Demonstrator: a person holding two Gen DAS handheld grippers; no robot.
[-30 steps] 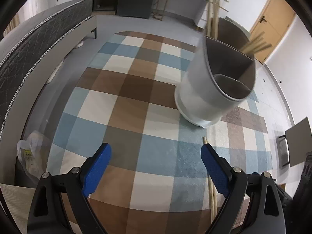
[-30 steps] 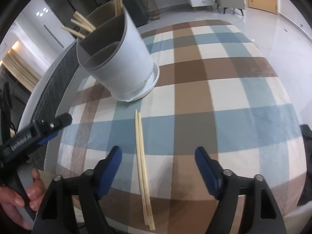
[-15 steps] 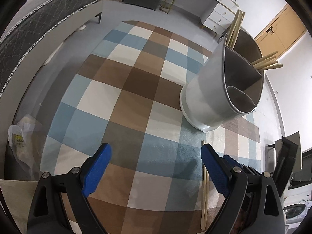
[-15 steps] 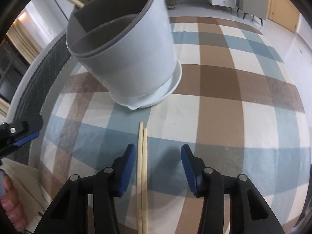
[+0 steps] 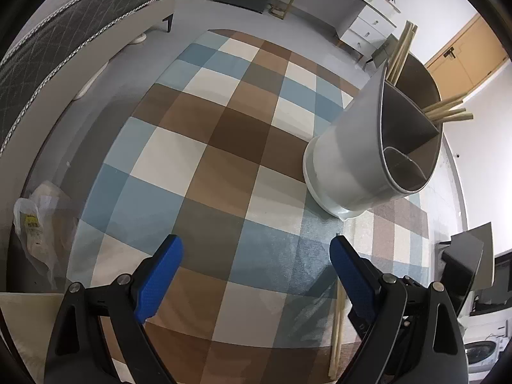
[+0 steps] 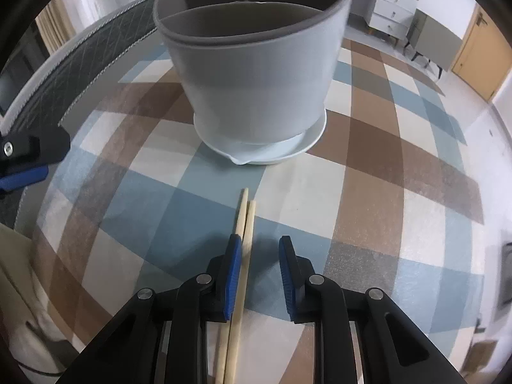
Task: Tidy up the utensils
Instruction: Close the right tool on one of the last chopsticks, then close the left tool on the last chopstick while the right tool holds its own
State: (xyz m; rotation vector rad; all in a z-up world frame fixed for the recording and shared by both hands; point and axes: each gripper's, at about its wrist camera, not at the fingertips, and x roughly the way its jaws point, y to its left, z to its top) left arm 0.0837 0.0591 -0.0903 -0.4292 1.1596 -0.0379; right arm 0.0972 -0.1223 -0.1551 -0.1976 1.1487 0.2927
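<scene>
Two pale wooden chopsticks [image 6: 244, 224] lie side by side on the checked tablecloth [image 6: 400, 192], just in front of the grey-white utensil holder [image 6: 256, 80] on its white saucer [image 6: 307, 147]. My right gripper [image 6: 260, 256] is low over them, its jaws closing. The chopsticks sit between the jaws against the left pad [image 6: 233, 268], with a gap to the right pad. My left gripper [image 5: 256, 272] hovers wide open over the cloth, nothing between its fingers. In its view the holder [image 5: 348, 160] has chopsticks [image 5: 448, 110] in its compartments, and the loose pair [image 5: 337, 320] lies at lower right.
A dark quilted mattress [image 5: 48, 48] runs along the left of the table. A plastic bag [image 5: 32, 233] lies by the near left table edge. White drawers [image 5: 368, 22] and a wooden door [image 5: 464, 51] are far behind. The left gripper's finger [image 6: 22, 160] shows at the right view's left edge.
My right gripper has moved in toward the holder and sunk over the chopsticks, its jaws narrowing from wide apart to a small gap around them. The left gripper has rolled slightly, still wide open.
</scene>
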